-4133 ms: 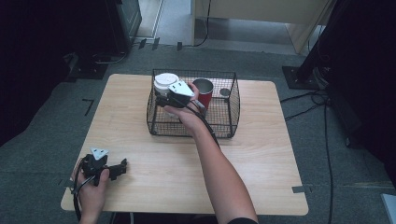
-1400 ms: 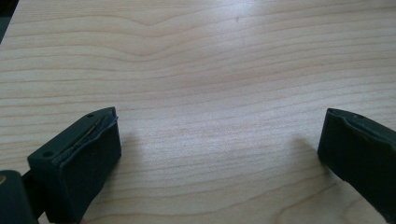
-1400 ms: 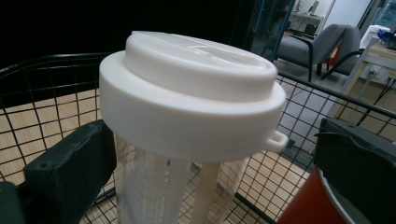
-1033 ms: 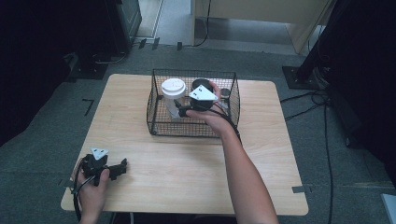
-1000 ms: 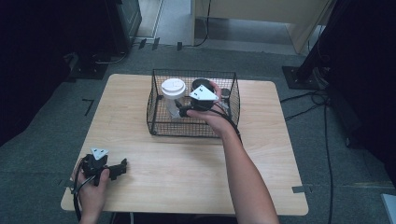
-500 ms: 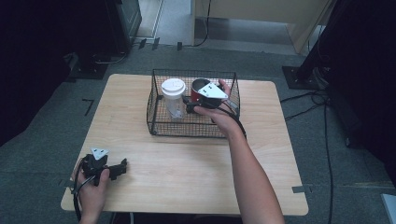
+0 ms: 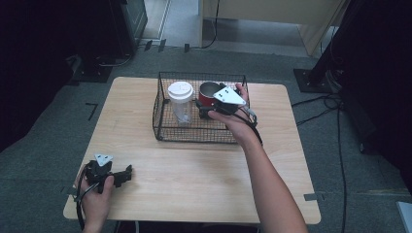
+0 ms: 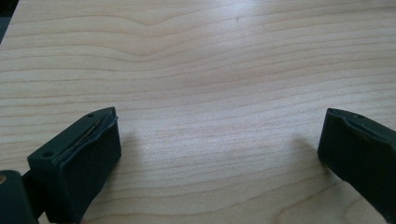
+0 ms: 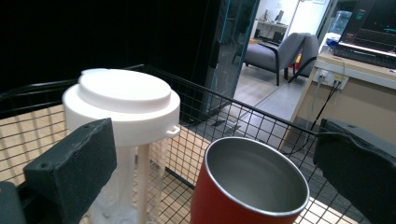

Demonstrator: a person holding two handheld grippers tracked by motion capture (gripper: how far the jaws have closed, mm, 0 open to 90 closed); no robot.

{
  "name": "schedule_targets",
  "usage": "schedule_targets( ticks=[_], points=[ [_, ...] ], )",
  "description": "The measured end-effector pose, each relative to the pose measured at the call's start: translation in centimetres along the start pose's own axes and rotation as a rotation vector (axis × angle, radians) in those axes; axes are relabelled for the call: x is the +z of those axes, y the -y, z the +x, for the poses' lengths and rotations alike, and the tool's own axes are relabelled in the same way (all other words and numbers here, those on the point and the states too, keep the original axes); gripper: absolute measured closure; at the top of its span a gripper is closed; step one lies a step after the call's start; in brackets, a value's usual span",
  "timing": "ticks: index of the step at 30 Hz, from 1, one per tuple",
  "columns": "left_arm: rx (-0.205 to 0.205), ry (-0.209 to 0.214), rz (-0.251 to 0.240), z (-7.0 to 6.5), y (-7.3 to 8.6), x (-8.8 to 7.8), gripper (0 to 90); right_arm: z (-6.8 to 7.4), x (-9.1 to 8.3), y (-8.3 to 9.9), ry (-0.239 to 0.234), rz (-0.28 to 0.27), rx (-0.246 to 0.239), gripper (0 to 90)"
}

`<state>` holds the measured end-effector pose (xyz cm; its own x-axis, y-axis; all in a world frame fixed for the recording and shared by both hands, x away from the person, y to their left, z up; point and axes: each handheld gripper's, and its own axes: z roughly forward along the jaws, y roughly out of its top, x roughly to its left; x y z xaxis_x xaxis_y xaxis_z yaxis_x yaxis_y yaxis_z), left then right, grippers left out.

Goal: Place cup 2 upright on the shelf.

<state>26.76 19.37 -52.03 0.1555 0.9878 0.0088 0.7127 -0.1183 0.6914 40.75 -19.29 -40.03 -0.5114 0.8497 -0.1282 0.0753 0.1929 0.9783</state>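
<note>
1. Your right gripper (image 9: 212,154) gapes wide, empty; the red steel-lined tumbler (image 9: 250,184) stands between its jaws, the white-lidded clear bottle (image 9: 122,126) beside, inside the black wire basket (image 7: 167,128), seemingly lined up for grasping.
2. Your left gripper (image 8: 219,149) rests spread wide on the bare wooden table (image 8: 210,60), apparently parked.

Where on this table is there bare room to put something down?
The wide wood strip between the wire basket and the near edge is free, bordered by the left gripper and the right forearm. Narrow margins flank the basket. Inside it is crowded: bottle, red cup and right gripper.
</note>
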Motion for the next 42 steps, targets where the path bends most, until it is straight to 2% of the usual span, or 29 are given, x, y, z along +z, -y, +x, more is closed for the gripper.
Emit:
schedule_targets(
  ticks=[5, 11, 20, 27, 31, 42],
  points=[
    [0.0, 0.0, 0.0, 0.0, 0.0, 0.0, 0.0, 0.0, -1.6, 0.1, 0.019, 0.01, 0.026, 0.0],
    [0.0, 0.0, 0.0, 0.0, 0.0, 0.0, 0.0, -0.5, -3.6, 0.9, 0.027, 0.016, 0.029, 0.0],
    [-0.001, 0.0, -0.001, 0.0, 0.0, 0.0, 0.0, -0.9, -6.9, 1.6, 0.029, 0.011, 0.059, 0.0],
    [-0.001, -0.001, -0.001, 0.0, 0.0, 0.0, 0.0, -1.4, -9.6, 2.2, 0.049, 0.01, 0.059, 0.0],
    [-0.001, -0.001, -0.002, 0.0, 0.0, 0.0, 0.0, -1.7, -10.9, 2.5, 0.067, 0.014, 0.039, 0.0],
    [0.0, 0.0, 0.0, 0.0, 0.0, 0.0, 0.0, -2.9, -14.1, 5.4, 0.114, 0.05, 0.046, 0.0]
  ],
)
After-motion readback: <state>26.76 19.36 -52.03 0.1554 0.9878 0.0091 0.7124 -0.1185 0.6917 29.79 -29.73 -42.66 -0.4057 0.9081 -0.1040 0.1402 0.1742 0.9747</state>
